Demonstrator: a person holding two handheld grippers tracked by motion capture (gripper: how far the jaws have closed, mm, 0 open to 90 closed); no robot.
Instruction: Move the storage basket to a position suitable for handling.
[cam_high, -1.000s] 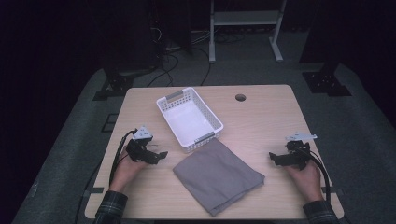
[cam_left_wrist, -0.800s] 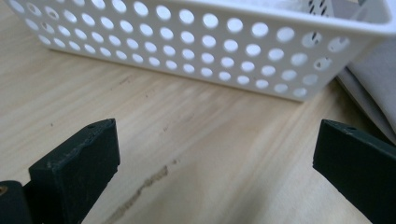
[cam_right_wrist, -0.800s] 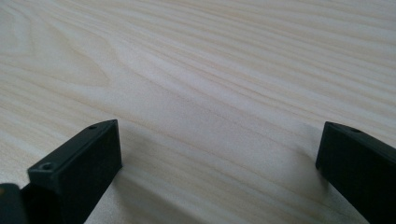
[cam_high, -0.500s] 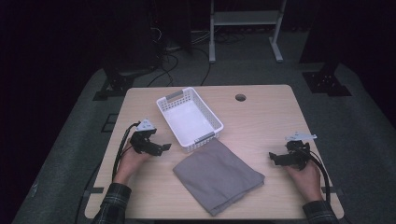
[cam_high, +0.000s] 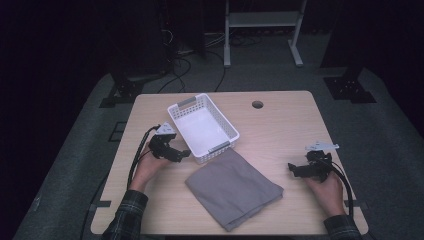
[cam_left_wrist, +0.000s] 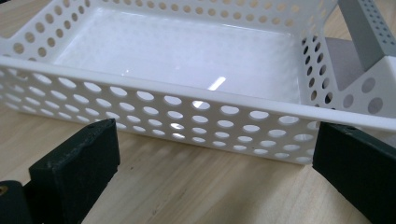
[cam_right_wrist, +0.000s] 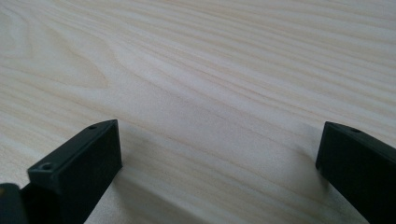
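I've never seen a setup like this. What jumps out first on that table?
A white perforated basket sits empty toward the table's back left, with a folded grey cloth lying just in front of it. A person holds the left gripper, open, close to the basket's side, and the right gripper, open, over bare wood.

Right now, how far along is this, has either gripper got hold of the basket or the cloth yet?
Nothing looks done yet. The basket is empty and the folded grey cloth lies flat on the table, touched by neither gripper. In hand: the left gripper, jaws open, faces the basket's long side, close to its near corner. The right gripper is open over bare wood, apart from the cloth. Gripping either thing is still left.
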